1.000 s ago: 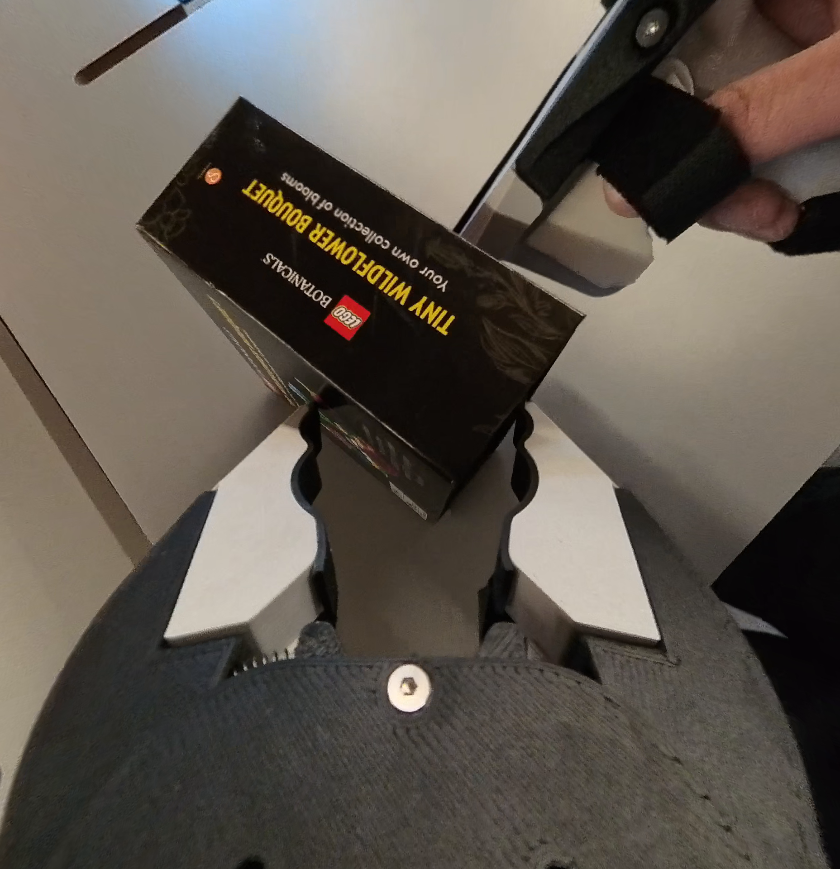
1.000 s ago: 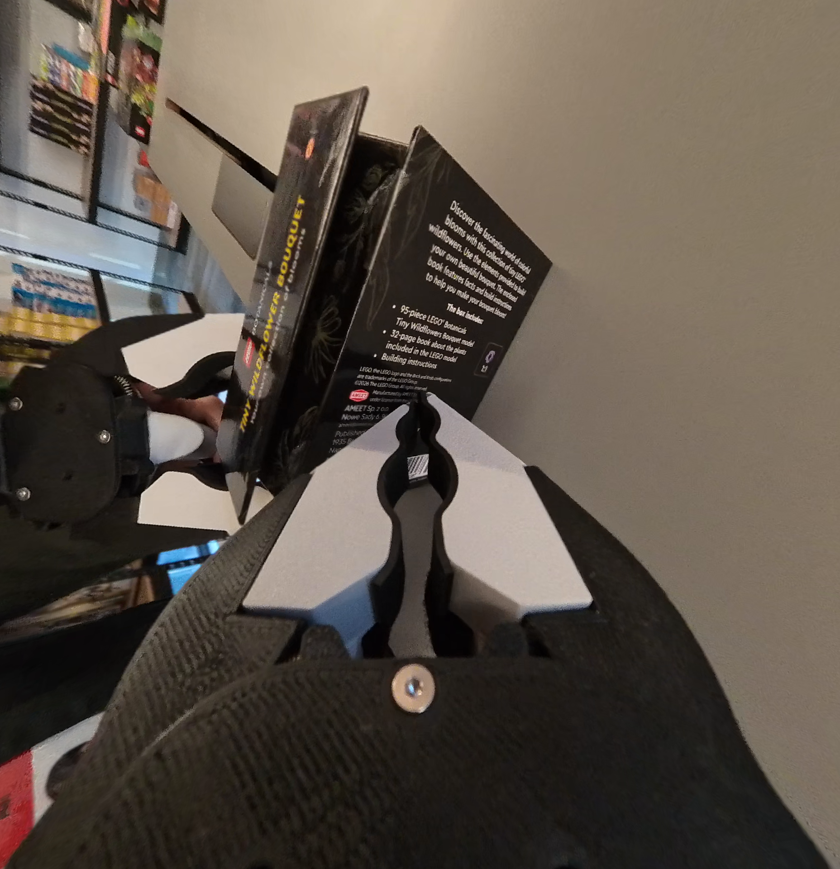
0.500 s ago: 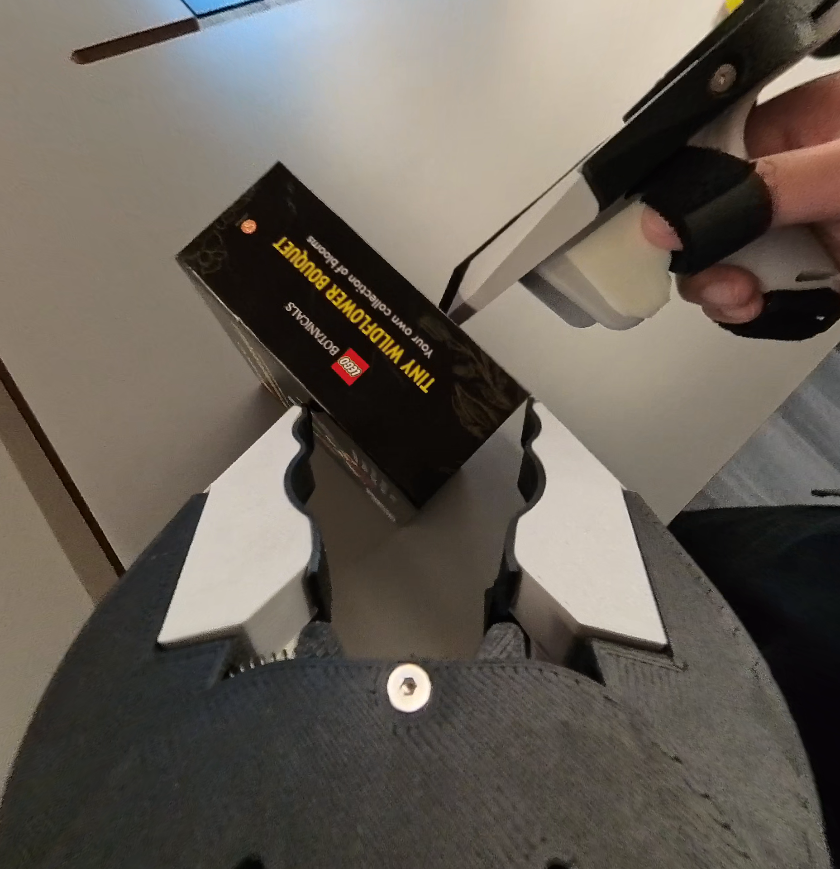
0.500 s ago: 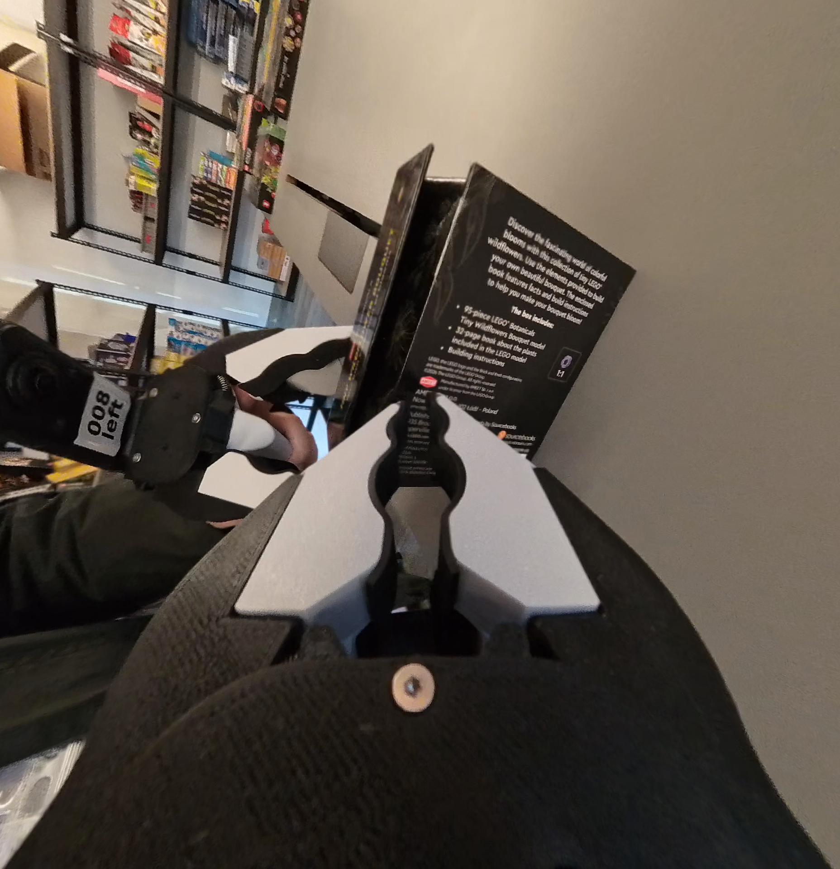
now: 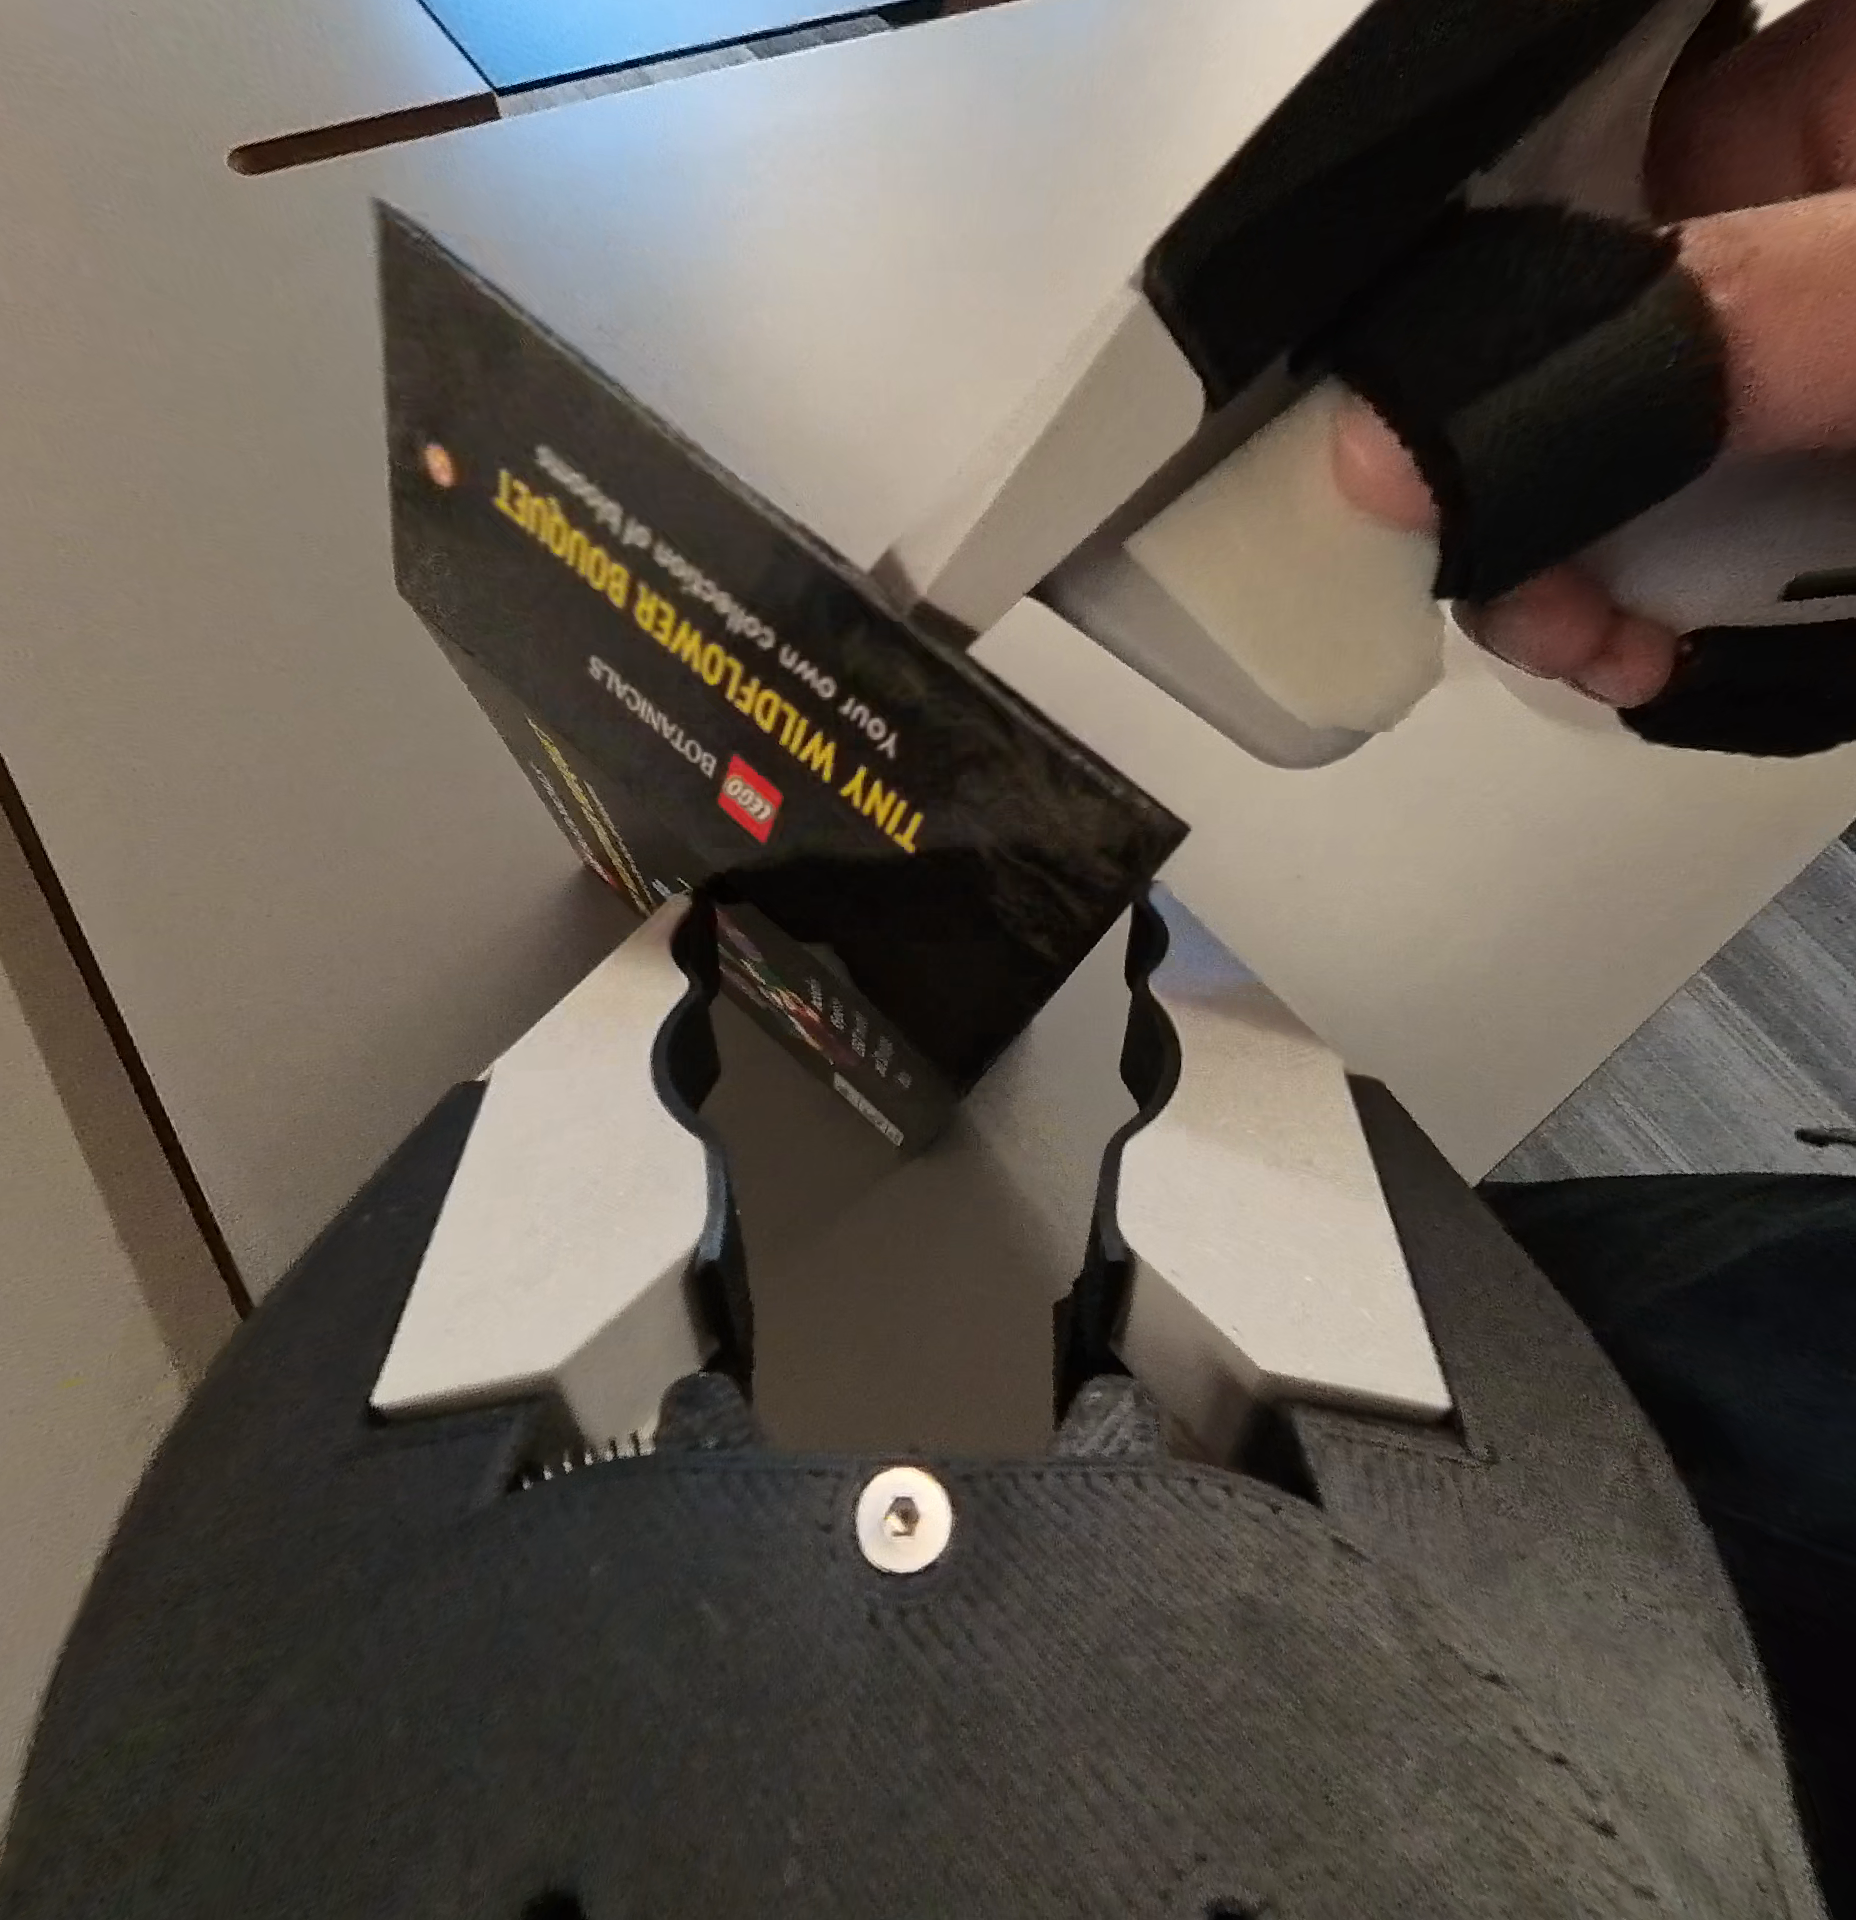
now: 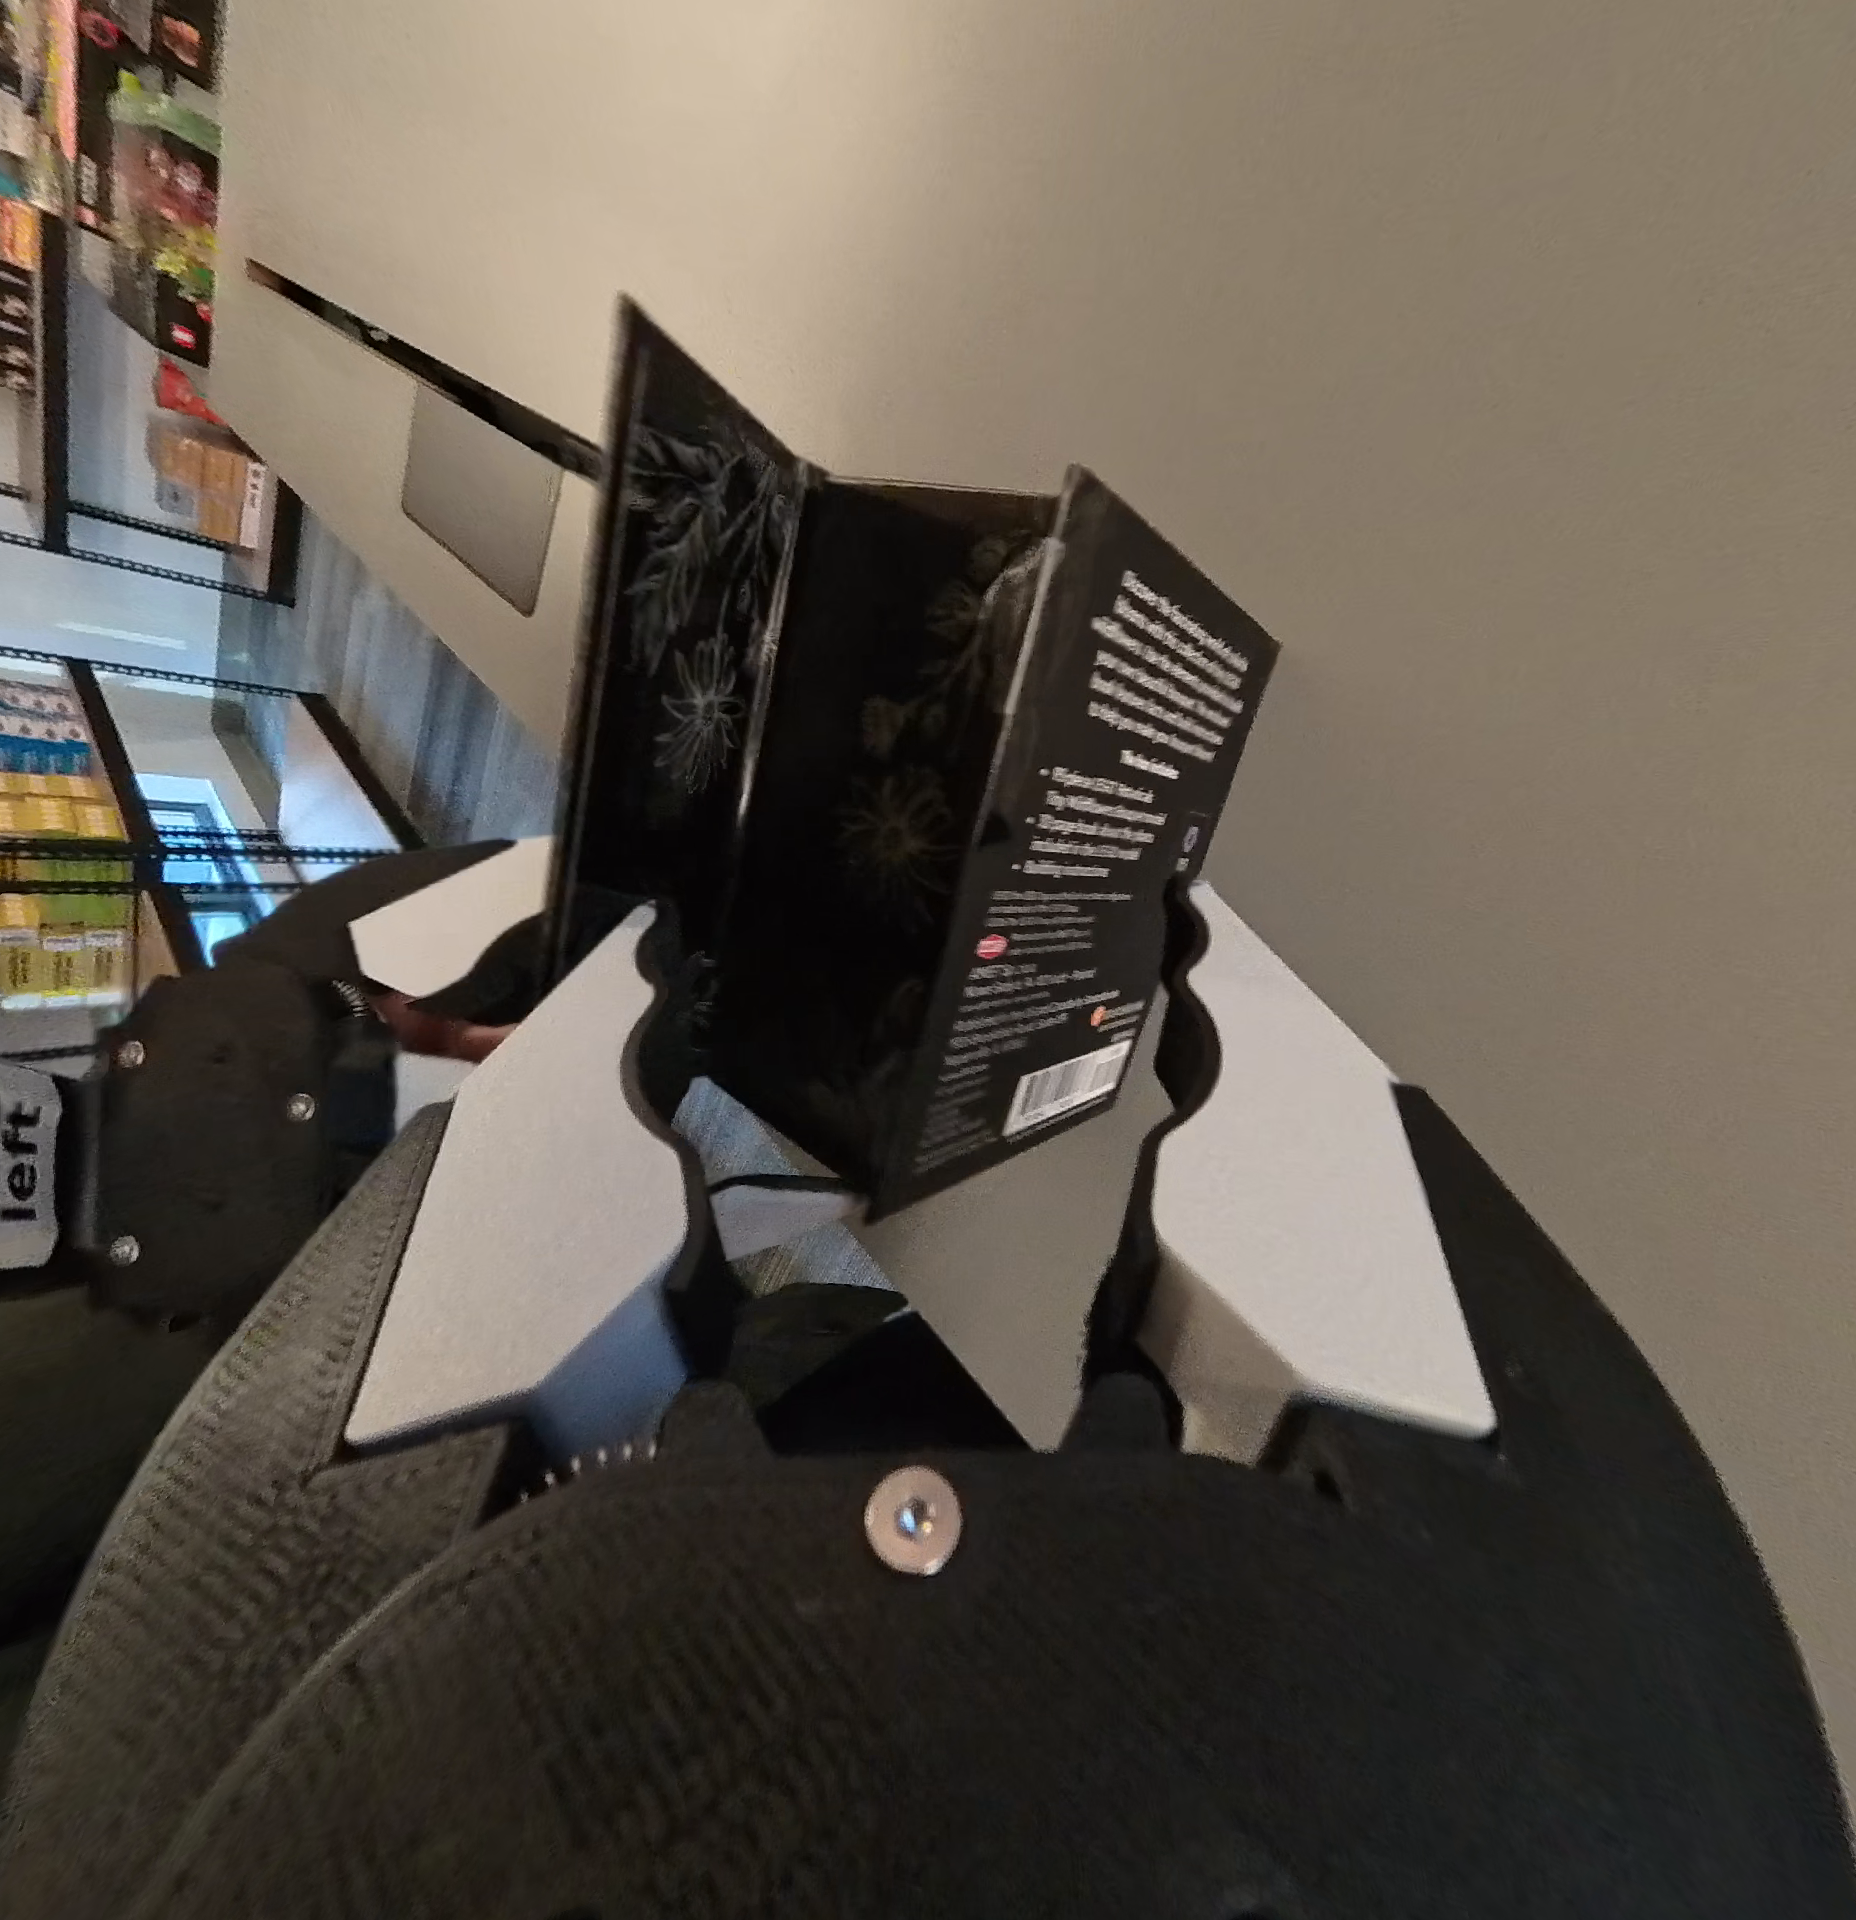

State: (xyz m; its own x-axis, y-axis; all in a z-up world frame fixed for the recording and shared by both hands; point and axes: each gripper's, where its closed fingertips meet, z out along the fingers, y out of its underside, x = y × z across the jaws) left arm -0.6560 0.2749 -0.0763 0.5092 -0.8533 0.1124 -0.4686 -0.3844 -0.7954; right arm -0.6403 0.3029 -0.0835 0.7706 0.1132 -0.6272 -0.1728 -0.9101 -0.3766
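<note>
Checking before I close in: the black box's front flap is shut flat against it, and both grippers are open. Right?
Not quite. The flap of the black box stands swung open, away from the box body, as the right wrist view shows. The left gripper and the right gripper are both open, as you said.

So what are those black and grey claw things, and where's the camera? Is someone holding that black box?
Those claws are two pinching tools, one in each of a person's hands. There is no robot here. Each tool carries its own camera looking out along its two fingers, so each picture shows its own claw at the bottom. One picture is from the left gripper, the other from the right gripper. You can see a hand gripping the right one. A black box, its front flap swung open, sits on a pale surface. Both claws are open with the box between their fingers, so neither is pinching it. Far behind are shop shelves.
</note>
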